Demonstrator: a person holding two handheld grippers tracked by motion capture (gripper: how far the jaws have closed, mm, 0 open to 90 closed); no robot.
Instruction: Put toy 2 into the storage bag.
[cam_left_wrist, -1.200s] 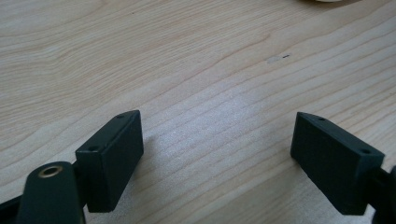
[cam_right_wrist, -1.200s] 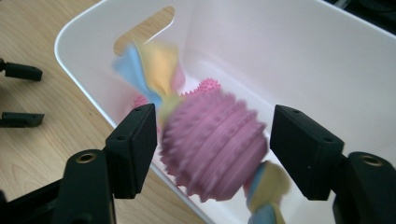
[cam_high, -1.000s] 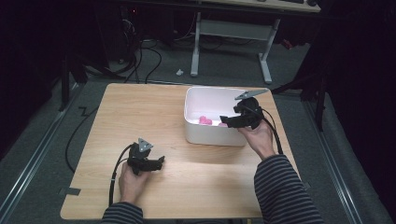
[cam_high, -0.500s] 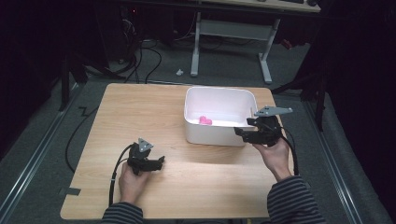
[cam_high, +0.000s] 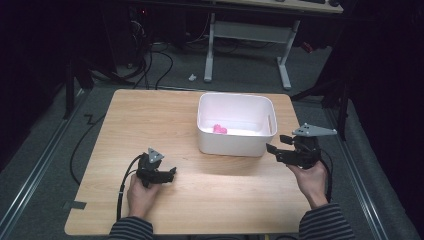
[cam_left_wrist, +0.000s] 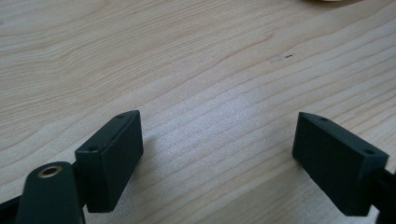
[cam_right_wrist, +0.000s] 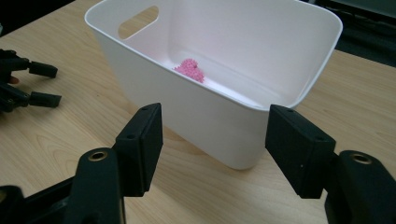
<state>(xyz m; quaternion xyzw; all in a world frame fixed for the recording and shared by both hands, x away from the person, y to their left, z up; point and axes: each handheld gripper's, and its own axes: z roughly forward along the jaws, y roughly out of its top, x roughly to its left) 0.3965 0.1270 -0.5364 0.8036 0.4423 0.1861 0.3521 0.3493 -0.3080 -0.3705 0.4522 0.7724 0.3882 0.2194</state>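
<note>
A white plastic bin (cam_high: 231, 142) stands on the wooden table (cam_high: 225, 200), right of centre. A small pink lump (cam_high: 219, 129) lies on its floor, pink and grainy (cam_right_wrist: 190, 70) in the right gripper view. My right gripper (cam_high: 271, 150) hovers just off the bin's front right corner and points left at it. Its jaws have just been closing a little; they stand apart (cam_right_wrist: 215, 140) with nothing between them, and the bin's wall (cam_right_wrist: 196, 121) is behind the gap. My left gripper (cam_high: 171, 174) rests low at the front left, open (cam_left_wrist: 217, 158) over bare wood.
A desk frame with white legs (cam_high: 285, 65) stands on the floor beyond the table, and cables (cam_high: 150, 65) lie at the back left. The left gripper (cam_right_wrist: 42, 84) is at the left edge of the right gripper view. Bare wood lies between the two hands.
My right hand has moved from the bin's front right rim out to the right and nearer the table's front. The left hand has kept still.
</note>
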